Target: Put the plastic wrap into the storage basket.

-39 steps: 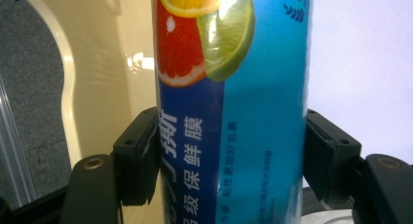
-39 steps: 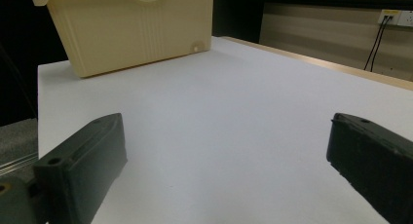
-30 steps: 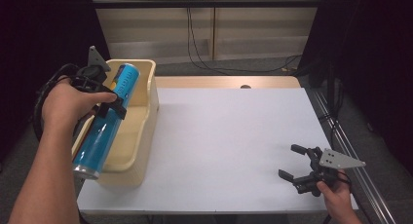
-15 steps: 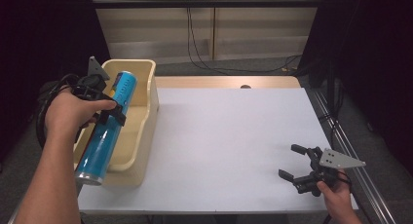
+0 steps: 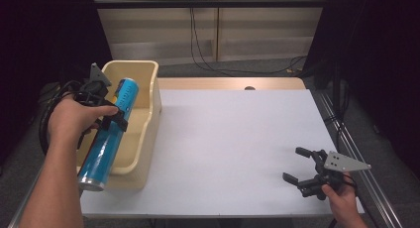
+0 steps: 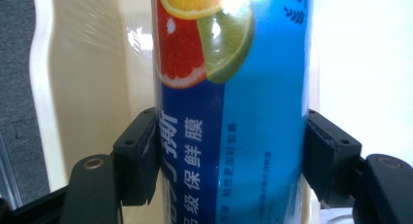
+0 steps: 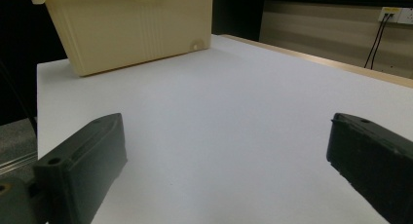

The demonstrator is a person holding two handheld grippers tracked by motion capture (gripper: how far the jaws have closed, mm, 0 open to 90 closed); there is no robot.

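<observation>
One blue tube (image 5: 108,133) with citrus pictures sits clamped between the left gripper (image 5: 113,116) jaws over one cream bin (image 5: 147,120); right gripper (image 5: 296,164) jaws gape wide.

L claw (image 5: 113,116) clamped – R claw (image 5: 297,163) agape

One blue tube (image 5: 110,134), one cream bin (image 5: 145,120), two tools.

At the left of the frame, the left gripper (image 5: 111,116) clamps a long blue tube (image 5: 108,134) slanting over the cream bin (image 5: 148,124). At lower right, the right gripper (image 5: 297,164) rests on the white table (image 5: 233,139), jaws apart.
</observation>
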